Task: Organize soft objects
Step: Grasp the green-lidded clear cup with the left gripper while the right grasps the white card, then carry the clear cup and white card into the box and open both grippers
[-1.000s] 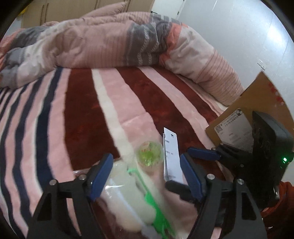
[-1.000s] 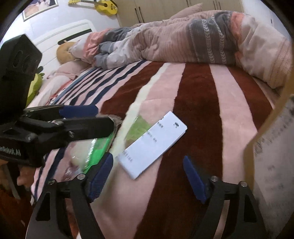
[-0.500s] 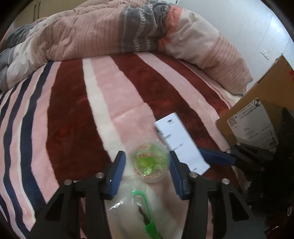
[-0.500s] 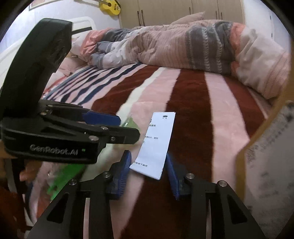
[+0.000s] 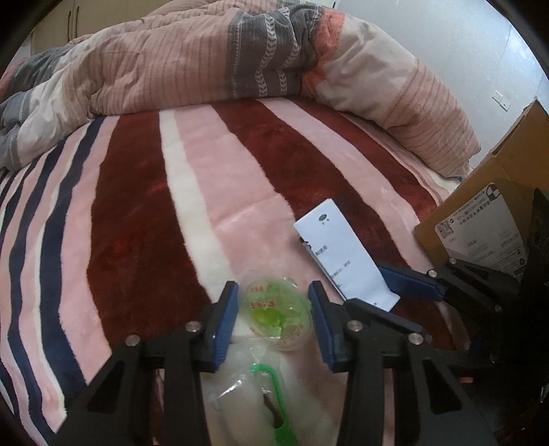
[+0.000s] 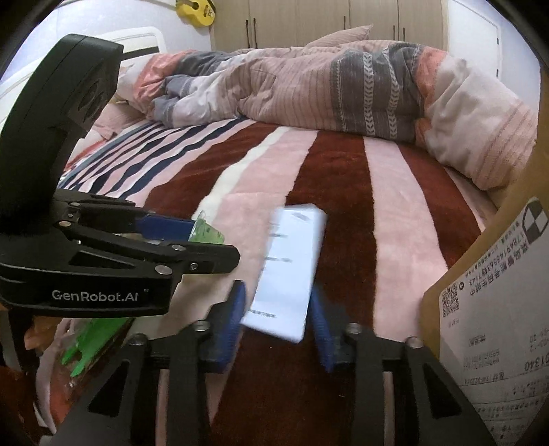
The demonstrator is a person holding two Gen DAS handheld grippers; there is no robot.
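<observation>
A small clear plastic cup with green jelly (image 5: pixel 276 314) lies on the striped bed blanket (image 5: pixel 219 192). My left gripper (image 5: pixel 272 317) has closed on it, a blue pad on each side. A white folded paper leaflet (image 5: pixel 343 255) lies to its right; in the right wrist view the leaflet (image 6: pixel 288 271) sits between the pads of my right gripper (image 6: pixel 278 317), which has closed on its near end. The left gripper also shows in the right wrist view (image 6: pixel 192 240). A clear bag with a green clip (image 5: pixel 274 401) lies under the left gripper.
A rumpled striped duvet (image 5: pixel 206 65) fills the far side of the bed. A cardboard box with a shipping label (image 5: pixel 487 212) stands at the right bed edge, close to my right gripper. Wardrobes and a yellow toy guitar (image 6: pixel 195 10) are at the back.
Both grippers moved forward and closed from wide open: the left around the jelly cup, the right around the leaflet's near end. The leaflet has turned to lie lengthwise.
</observation>
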